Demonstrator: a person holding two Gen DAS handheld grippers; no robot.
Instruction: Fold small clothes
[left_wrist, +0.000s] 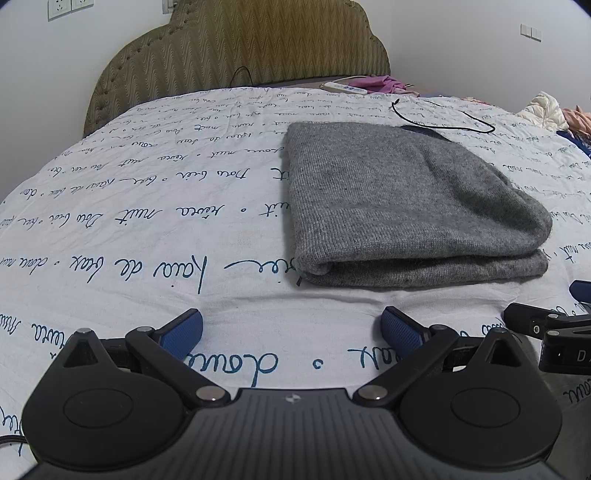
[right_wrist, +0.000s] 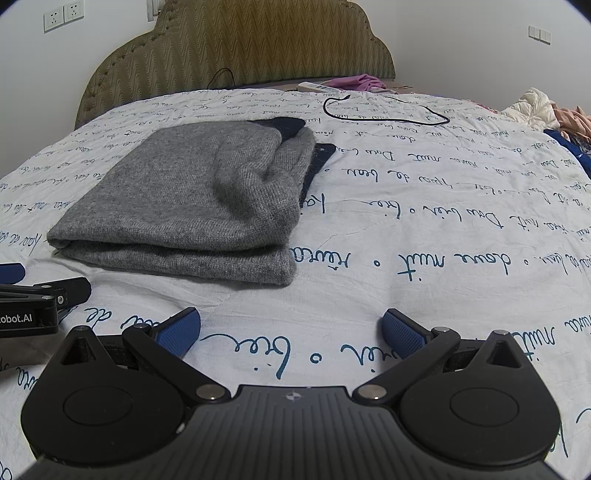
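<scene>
Left wrist view: folded grey knit sweater (left_wrist: 406, 206) on script-printed bedsheet (left_wrist: 147, 221); left gripper (left_wrist: 291, 330) spread wide, empty. Right gripper (right_wrist: 290, 328) likewise wide, empty.

Grey sweater (right_wrist: 192, 199) lies folded on the bed (right_wrist: 424, 221), left of centre; right tongs (right_wrist: 291, 328) spread wide at bottom, holding nothing, left tongs (right_wrist: 40, 295) at left edge.
</scene>
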